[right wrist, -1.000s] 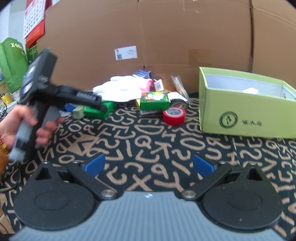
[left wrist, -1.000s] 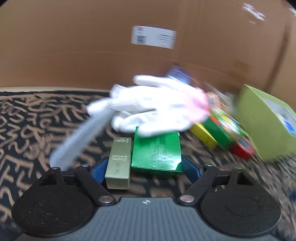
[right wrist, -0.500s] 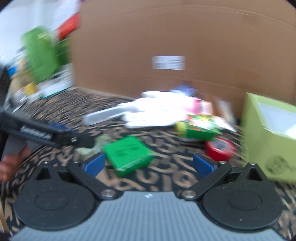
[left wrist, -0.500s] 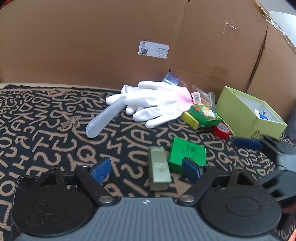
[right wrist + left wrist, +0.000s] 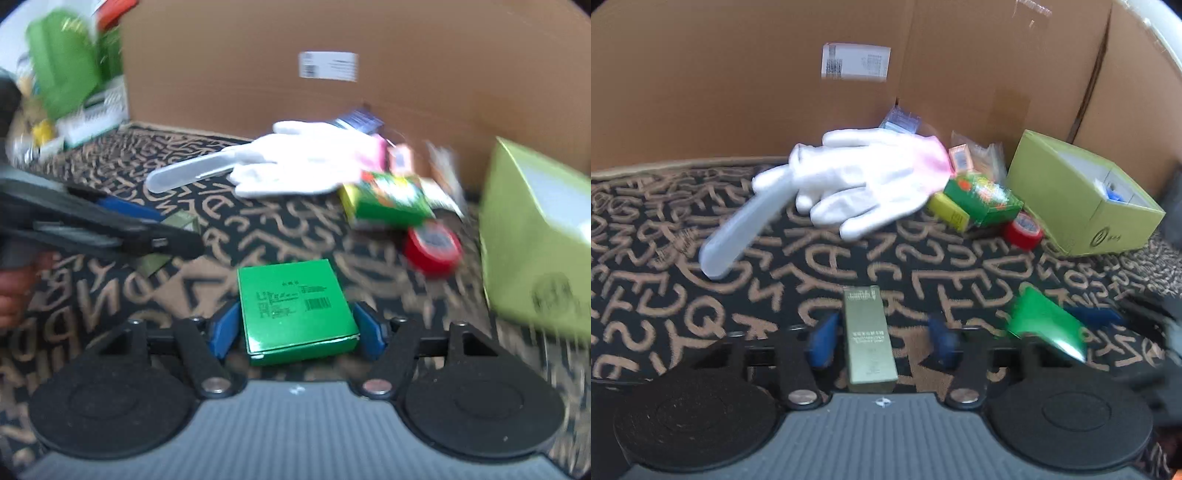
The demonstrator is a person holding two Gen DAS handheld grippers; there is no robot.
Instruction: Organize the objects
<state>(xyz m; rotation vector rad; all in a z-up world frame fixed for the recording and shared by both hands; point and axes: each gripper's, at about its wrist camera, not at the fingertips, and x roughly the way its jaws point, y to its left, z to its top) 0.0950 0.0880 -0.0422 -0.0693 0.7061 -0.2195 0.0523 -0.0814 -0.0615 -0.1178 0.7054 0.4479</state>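
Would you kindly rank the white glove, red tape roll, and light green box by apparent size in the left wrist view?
1. Light green box and white glove: they look similar, so I won't rank them.
2. Red tape roll: clearly smallest, though all lie at comparable distance.

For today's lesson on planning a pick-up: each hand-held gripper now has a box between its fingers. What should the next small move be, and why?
Probably finish closing. The left hand-held gripper, its jaws just narrowing, has a visible gap beside the gold box; the right hand-held gripper brackets the green box, contact unclear.
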